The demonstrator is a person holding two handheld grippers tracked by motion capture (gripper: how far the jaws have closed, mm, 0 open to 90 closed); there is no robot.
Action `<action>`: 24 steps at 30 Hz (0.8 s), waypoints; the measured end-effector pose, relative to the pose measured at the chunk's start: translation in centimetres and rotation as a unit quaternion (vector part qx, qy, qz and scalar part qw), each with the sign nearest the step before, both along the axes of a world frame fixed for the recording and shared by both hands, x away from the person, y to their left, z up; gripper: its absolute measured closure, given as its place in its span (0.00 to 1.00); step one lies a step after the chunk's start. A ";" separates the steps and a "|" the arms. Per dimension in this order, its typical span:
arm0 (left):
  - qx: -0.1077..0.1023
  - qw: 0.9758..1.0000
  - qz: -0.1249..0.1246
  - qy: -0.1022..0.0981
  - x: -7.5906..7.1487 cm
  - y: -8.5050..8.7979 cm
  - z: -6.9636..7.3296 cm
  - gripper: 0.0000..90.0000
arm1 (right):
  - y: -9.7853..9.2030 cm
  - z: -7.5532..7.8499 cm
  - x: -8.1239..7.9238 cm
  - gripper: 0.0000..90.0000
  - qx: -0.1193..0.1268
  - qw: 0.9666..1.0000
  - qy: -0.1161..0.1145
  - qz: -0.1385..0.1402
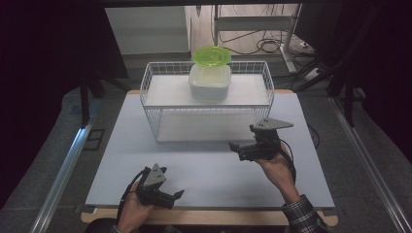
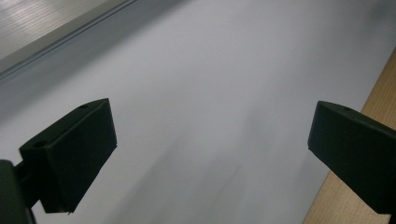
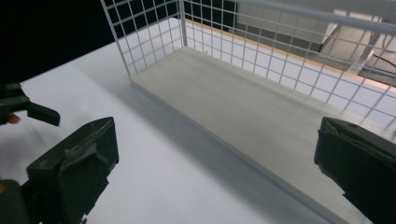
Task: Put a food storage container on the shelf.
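On the white bench (image 1: pixel 204 165) stands a white wire rack (image 1: pixel 208 97), its upper shelf carrying a white lidded container (image 1: pixel 209 81) with a green plate (image 1: pixel 212 55) on top. The left gripper (image 1: pixel 176 195) hovers near the bench's front edge, fingers (image 2: pixel 70 154) released and empty. The right gripper (image 1: pixel 235 148) is just before the rack, fingers (image 3: pixel 74 163) likewise spread.

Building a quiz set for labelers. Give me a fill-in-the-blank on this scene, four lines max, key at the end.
1. The white container sits on the rack's ____ shelf.
2. The lid above the container is ____ in colour.
3. Both the left tool and the right tool have jaws that are ____.
4. The right tool is ____ to the rack than the left tool.

Missing words: upper; green; open; closer
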State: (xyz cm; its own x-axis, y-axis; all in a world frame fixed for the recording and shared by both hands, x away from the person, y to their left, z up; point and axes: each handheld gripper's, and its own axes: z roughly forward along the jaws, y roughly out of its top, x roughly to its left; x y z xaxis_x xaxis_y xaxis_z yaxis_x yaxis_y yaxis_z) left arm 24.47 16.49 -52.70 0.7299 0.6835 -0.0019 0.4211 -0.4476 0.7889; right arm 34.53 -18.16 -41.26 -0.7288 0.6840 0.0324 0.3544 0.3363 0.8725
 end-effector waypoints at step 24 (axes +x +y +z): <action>0.003 1.000 -0.001 0.000 0.0 0.0 0.0 0.01 | -2.2 -3.8 -2.8 0.00 -0.014 1.000 0.009 -0.007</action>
State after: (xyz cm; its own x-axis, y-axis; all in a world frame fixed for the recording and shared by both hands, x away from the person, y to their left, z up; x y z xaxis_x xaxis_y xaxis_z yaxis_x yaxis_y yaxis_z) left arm 24.45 16.46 -52.71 0.7307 0.6827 0.0017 0.4211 -0.4526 0.7860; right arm 31.70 -20.38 -45.04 -0.7188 0.6947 0.0260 0.3747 0.3557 0.8562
